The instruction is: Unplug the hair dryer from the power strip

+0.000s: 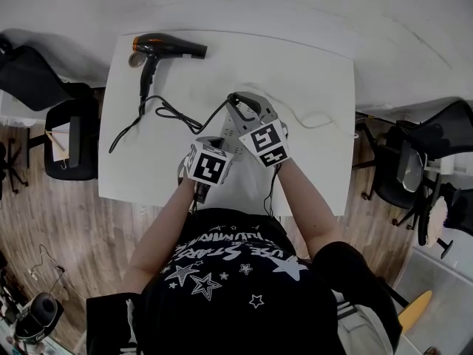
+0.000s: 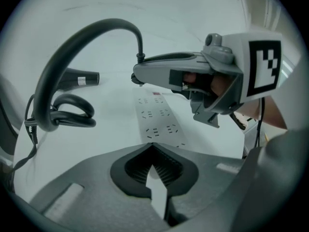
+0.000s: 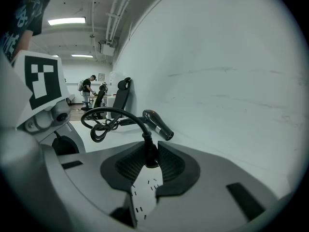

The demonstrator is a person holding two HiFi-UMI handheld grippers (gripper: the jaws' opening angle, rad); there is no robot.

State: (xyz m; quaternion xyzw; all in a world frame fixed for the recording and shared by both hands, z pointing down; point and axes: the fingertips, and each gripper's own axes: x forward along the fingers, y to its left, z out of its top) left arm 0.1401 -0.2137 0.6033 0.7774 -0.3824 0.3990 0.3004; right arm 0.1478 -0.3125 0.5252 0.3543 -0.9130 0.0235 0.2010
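The black hair dryer with the orange rear cap (image 1: 166,48) lies on its side at the far left corner of the white bench (image 1: 318,80), well apart from both hands. Its black rubber cord (image 1: 177,115) snakes across the bench, loops once, and rises in an arch to the black plug (image 3: 150,154). The right hand-held gripper (image 1: 236,100) clamps the plug between its ribbed pads, by the body and not by the cord. The long white power strip (image 2: 157,120) lies lengthwise in front of the person. The left hand-held gripper (image 2: 153,149) points steeply down at the strip's near end. Its jaws are drawn almost together with nothing pinched between them, and the strip's white face shows through the slit.

In the left gripper view the right one's tips hang above the strip with a gap beneath them. The plug therefore looks clear of its socket, or very nearly so; the prongs cannot be made out.

The step in hand is the pull itself, and doing it well seems to call for 3 things:
1. The lift should run straight up along the prongs, without rocking sideways.
2. The left tool should bear down on the strip so that it does not rise with the plug.
3. The grip should stay on the plug body, since a tug on the cord could drag the loop and the dryer across the bench.
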